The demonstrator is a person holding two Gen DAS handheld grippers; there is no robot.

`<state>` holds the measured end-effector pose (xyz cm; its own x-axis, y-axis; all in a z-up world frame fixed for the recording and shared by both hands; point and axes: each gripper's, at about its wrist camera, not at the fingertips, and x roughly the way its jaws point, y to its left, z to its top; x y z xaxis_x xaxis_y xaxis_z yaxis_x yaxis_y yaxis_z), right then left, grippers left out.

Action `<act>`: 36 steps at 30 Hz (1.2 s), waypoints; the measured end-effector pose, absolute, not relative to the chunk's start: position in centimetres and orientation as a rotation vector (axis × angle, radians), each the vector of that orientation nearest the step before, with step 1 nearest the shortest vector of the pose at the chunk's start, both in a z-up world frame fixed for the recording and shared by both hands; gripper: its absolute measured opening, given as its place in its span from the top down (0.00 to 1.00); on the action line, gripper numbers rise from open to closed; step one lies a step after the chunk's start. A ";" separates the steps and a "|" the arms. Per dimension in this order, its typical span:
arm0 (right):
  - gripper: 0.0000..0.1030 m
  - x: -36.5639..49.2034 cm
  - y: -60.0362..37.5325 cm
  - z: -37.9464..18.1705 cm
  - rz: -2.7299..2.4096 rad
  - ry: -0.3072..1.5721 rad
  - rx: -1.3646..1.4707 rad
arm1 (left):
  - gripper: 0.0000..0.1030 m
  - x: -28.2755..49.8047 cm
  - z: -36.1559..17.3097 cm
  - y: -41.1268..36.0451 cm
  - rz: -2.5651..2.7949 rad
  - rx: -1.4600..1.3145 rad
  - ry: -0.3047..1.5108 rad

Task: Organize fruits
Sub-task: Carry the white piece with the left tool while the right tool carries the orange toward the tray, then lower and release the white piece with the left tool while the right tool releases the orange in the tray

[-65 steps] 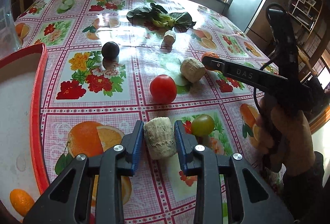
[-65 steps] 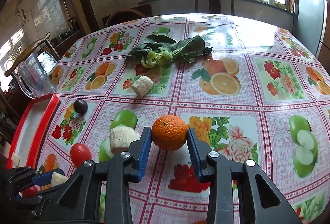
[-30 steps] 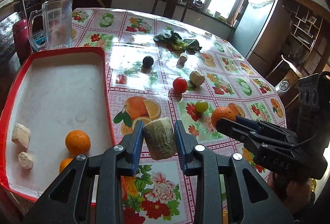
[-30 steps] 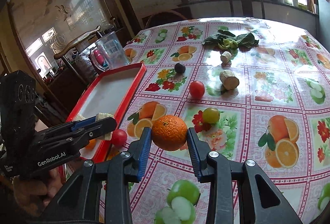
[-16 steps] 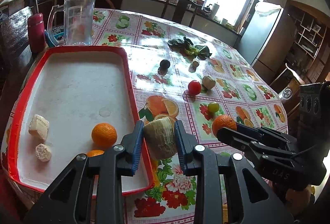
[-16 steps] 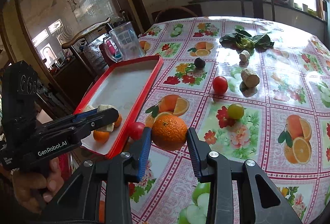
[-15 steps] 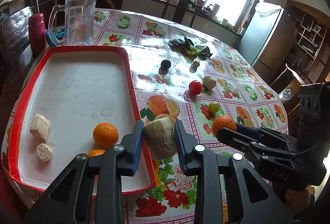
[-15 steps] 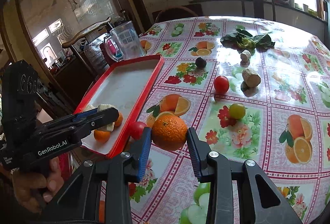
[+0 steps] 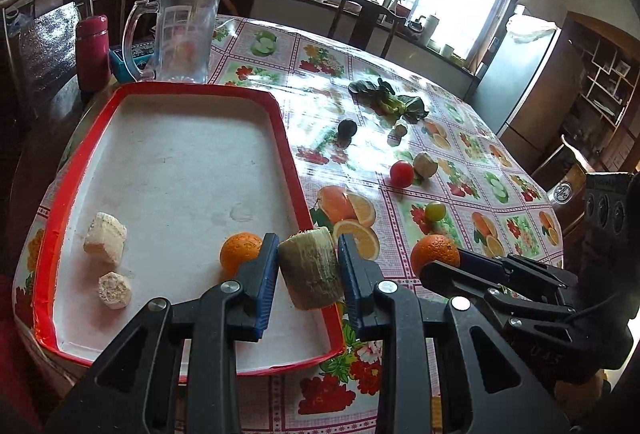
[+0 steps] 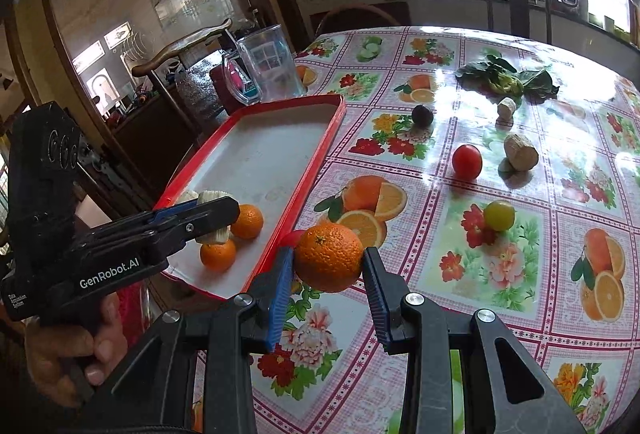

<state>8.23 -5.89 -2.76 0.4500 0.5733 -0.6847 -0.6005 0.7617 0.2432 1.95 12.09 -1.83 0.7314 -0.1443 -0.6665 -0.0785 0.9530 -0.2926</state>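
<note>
My left gripper (image 9: 308, 266) is shut on a pale, fibrous root chunk (image 9: 310, 274), held over the near right edge of the red-rimmed tray (image 9: 288, 138). In the tray lie an orange (image 9: 239, 257) and two pale chunks (image 9: 105, 239). My right gripper (image 10: 328, 270) is shut on an orange (image 10: 329, 257) above the tablecloth, just right of the tray (image 10: 320, 162). In the right wrist view, the left gripper (image 10: 218, 216) hangs over two oranges (image 10: 247, 221) in the tray. A red tomato (image 9: 401, 173), a green tomato (image 9: 435, 211) and a dark fruit (image 9: 346, 128) lie on the table.
A glass pitcher (image 9: 182, 34) and a red flask (image 9: 93, 52) stand behind the tray. Leafy greens (image 9: 386, 100) and two more root chunks (image 9: 425, 164) lie further out on the table. A small red fruit (image 10: 292, 236) peeks out by the tray's rim. A chair stands at the far side.
Both grippers have carried their loads leftward toward the tray. The root chunk now hangs over the tray's right rim, and the orange has come close beside that rim.
</note>
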 end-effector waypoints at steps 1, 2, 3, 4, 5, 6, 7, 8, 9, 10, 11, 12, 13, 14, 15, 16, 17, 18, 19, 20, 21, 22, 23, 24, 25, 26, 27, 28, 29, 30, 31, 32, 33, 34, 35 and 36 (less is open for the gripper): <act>0.65 8.2 -5.8 -2.8 0.727 0.832 -0.039 | 0.74 1.9 -1.8 12.2 -0.036 -0.315 0.752; 0.65 8.2 -5.6 -2.8 0.728 0.832 -0.041 | 0.74 1.9 -1.8 12.4 -0.034 -0.317 0.750; 0.65 8.2 -5.5 -2.8 0.729 0.833 -0.042 | 0.74 1.8 -1.8 12.6 -0.032 -0.318 0.749; 0.65 8.2 -5.4 -2.8 0.730 0.834 -0.043 | 0.74 1.8 -1.9 12.8 -0.030 -0.320 0.748; 0.65 8.2 -5.2 -2.8 0.732 0.834 -0.045 | 0.74 1.7 -1.9 13.0 -0.027 -0.323 0.747; 0.65 8.2 -5.1 -2.8 0.733 0.835 -0.047 | 0.74 1.7 -1.9 13.2 -0.024 -0.327 0.746; 0.65 8.2 -5.0 -2.9 0.735 0.835 -0.048 | 0.74 1.7 -2.0 13.4 -0.022 -0.330 0.746; 0.65 8.2 -4.8 -2.9 0.737 0.837 -0.049 | 0.74 1.7 -2.0 13.7 -0.019 -0.333 0.746; 0.65 8.2 -4.6 -2.9 0.739 0.838 -0.051 | 0.74 1.6 -2.1 13.9 -0.015 -0.335 0.746; 0.65 8.2 -4.5 -2.9 0.741 0.839 -0.053 | 0.74 1.6 -2.1 14.1 -0.012 -0.338 0.746; 0.65 8.2 -4.3 -3.0 0.744 0.839 -0.055 | 0.74 1.6 -2.2 14.4 -0.009 -0.341 0.746; 0.65 8.2 -4.1 -3.0 0.746 0.840 -0.056 | 0.74 1.5 -2.2 14.6 -0.005 -0.344 0.745; 0.65 8.2 -3.9 -2.9 0.749 0.840 -0.059 | 0.74 1.5 -2.3 14.8 -0.002 -0.346 0.745; 0.65 8.2 -3.8 -2.9 0.752 0.840 -0.061 | 0.74 1.5 -2.3 15.1 0.001 -0.348 0.744; 0.65 8.3 -3.6 -2.9 0.755 0.840 -0.063 | 0.74 1.4 -2.2 15.2 0.006 -0.350 0.744; 0.65 8.2 -3.4 -2.9 0.758 0.841 -0.064 | 0.74 1.4 -2.2 15.5 0.010 -0.352 0.743; 0.65 8.3 -3.2 -2.9 0.761 0.840 -0.066 | 0.74 1.4 -2.3 15.8 0.013 -0.355 0.741; 0.65 8.3 -3.0 -2.8 0.764 0.840 -0.069 | 0.74 1.4 -2.3 16.0 0.018 -0.355 0.741; 0.65 8.4 -2.8 -2.8 0.768 0.840 -0.071 | 0.74 1.4 -2.3 16.3 0.022 -0.356 0.741; 0.65 8.4 -2.5 -2.8 0.772 0.840 -0.073 | 0.74 1.4 -2.3 16.6 0.027 -0.357 0.742; 0.65 8.5 -2.3 -2.8 0.776 0.840 -0.075 | 0.74 1.4 -2.4 16.8 0.031 -0.357 0.743; 0.65 8.5 -2.0 -2.7 0.780 0.839 -0.077 | 0.74 1.4 -2.4 17.1 0.036 -0.358 0.742; 0.65 8.6 -1.7 -2.8 0.784 0.839 -0.079 | 0.74 1.4 -2.4 17.4 0.042 -0.359 0.742; 0.65 8.7 -1.5 -2.8 0.788 0.838 -0.081 | 0.74 1.4 -2.4 17.7 0.047 -0.360 0.741; 0.65 8.7 -1.2 -2.7 0.792 0.838 -0.082 | 0.74 1.4 -2.3 18.1 0.052 -0.361 0.740; 0.65 8.8 -0.9 -2.7 0.798 0.838 -0.085 | 0.74 1.4 -2.2 18.4 0.059 -0.361 0.738; 0.65 8.9 -0.6 -2.7 0.802 0.837 -0.089 | 0.74 1.5 -2.1 18.7 0.065 -0.361 0.736; 0.65 8.9 -0.3 -2.7 0.807 0.836 -0.091 | 0.74 1.5 -2.1 19.0 0.071 -0.361 0.735; 0.65 9.0 0.0 -2.7 0.811 0.835 -0.094 | 0.74 1.5 -2.0 19.3 0.077 -0.360 0.733; 0.65 9.2 0.3 -2.7 0.815 0.836 -0.096 | 0.74 1.5 -2.0 19.6 0.084 -0.360 0.732; 0.65 9.3 0.5 -2.7 0.818 0.837 -0.097 | 0.74 1.6 -1.9 20.0 0.092 -0.359 0.731; 0.65 9.4 0.7 -2.7 0.822 0.838 -0.097 | 0.74 1.6 -1.9 20.3 0.098 -0.360 0.730; 0.65 9.6 0.9 -2.7 0.824 0.837 -0.097 | 0.74 1.7 -1.9 20.6 0.104 -0.361 0.729; 0.65 9.7 1.1 -2.7 0.826 0.837 -0.098 | 0.74 1.7 -1.9 20.9 0.110 -0.361 0.728; 0.65 9.9 1.4 -2.6 0.829 0.837 -0.098 | 0.74 1.8 -1.9 21.2 0.116 -0.361 0.729; 0.65 10.0 1.6 -2.6 0.832 0.837 -0.098 | 0.74 1.9 -1.9 21.5 0.120 -0.362 0.729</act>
<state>10.03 1.56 -2.60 0.3817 0.6140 -0.6909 -0.6871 0.6885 0.2322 1.86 21.46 -1.91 0.7419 -0.0177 -0.6703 -0.2318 0.9312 -0.2811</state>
